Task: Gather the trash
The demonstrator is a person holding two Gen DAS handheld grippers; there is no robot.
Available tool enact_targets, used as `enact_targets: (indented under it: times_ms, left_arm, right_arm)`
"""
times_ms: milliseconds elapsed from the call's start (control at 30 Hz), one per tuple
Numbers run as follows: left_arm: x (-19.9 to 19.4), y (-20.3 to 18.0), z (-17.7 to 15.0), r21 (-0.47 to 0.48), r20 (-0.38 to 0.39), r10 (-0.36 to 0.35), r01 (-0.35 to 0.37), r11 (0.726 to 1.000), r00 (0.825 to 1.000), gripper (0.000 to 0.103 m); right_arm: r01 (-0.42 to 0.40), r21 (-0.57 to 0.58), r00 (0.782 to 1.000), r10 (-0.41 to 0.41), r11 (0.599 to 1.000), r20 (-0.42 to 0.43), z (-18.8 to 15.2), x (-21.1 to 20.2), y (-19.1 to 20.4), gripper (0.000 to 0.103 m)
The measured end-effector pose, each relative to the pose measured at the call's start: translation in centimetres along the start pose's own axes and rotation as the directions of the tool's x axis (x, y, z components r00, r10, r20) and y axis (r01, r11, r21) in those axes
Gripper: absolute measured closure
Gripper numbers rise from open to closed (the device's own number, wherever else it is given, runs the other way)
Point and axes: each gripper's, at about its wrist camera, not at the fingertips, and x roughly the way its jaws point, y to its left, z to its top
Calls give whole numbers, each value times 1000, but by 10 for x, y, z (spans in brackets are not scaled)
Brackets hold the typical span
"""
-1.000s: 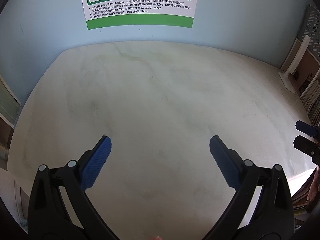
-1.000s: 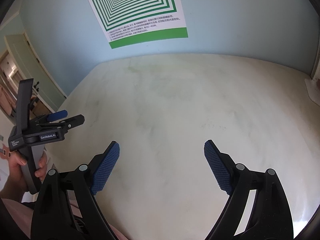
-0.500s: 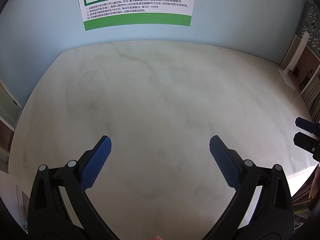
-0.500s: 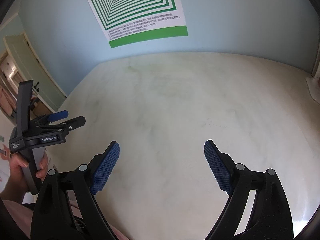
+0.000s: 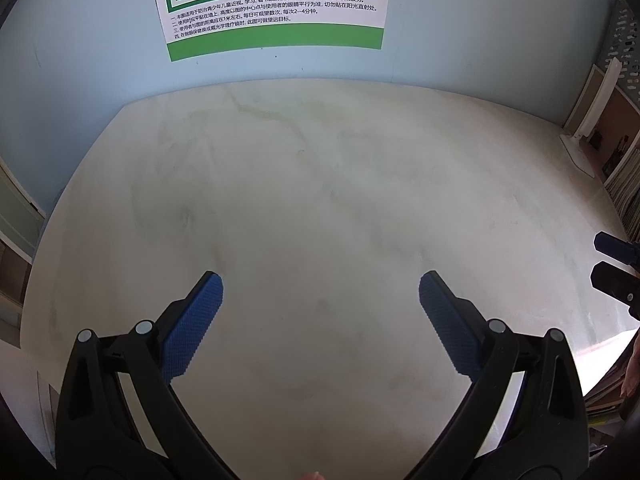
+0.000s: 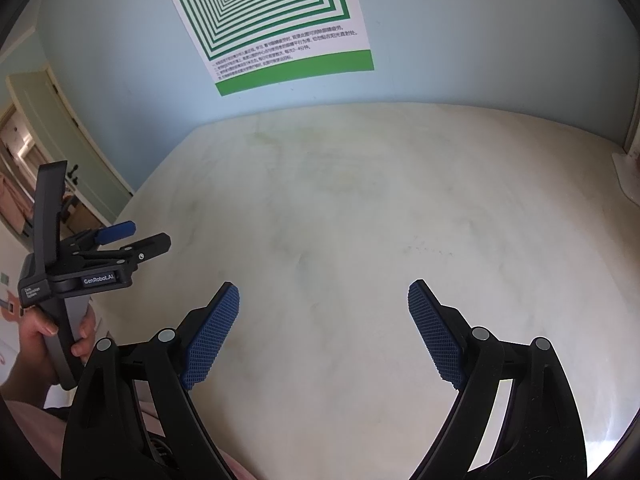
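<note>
L gripper: jaws wide apart, nothing between them; hovered over the near part of the worktop. Blue textured pads faced inward.
L gripper, seen from R cam: at the left edge of the worktop, black body w/ "GenRobot.AI" label, blue pad on the far finger; jaws apart, nothing gripped.
L hand: wrapped round the grey handle of the L gripper, fingertips showing on the handle's front.
R gripper: jaws wide apart, nothing held; above the near-middle of the worktop. Blue mesh-pattern pads on black fingers.
R gripper, seen from L cam: only its two fingertips in view at the far right edge, one above the other w/ a gap between, over the worktop's right edge.
Worktop: pale marbled surface w/ faint grey-green streaks; back edge against the wall.
Trash: none visible in either view; can't tell where it was.
Wall: light blue.
Poster: on the wall above the worktop's back edge; nested green/white squares, lines of Chinese text, green band along the bottom.
Right side: stacked books/papers beside the worktop, white stand by the back right corner.
Left side, R cam: pale green door, ajar, room beyond blurred.
</note>
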Motion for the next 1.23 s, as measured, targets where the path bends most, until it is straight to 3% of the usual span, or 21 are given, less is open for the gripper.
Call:
enact_targets:
  times_ms: [600, 1233]
  left_arm:
    - [9, -6, 3, 22, -3, 6, -6, 1000, 1000, 7]
    - [23, -1, 4, -20, -52, 9, -10, 1000, 999, 7]
  right_arm:
    - [-1, 12, 1000, 1, 1000, -7, 1, 1, -2, 17]
    - [-2, 24, 1000, 3, 1000, -24, 4, 6, -4, 17]
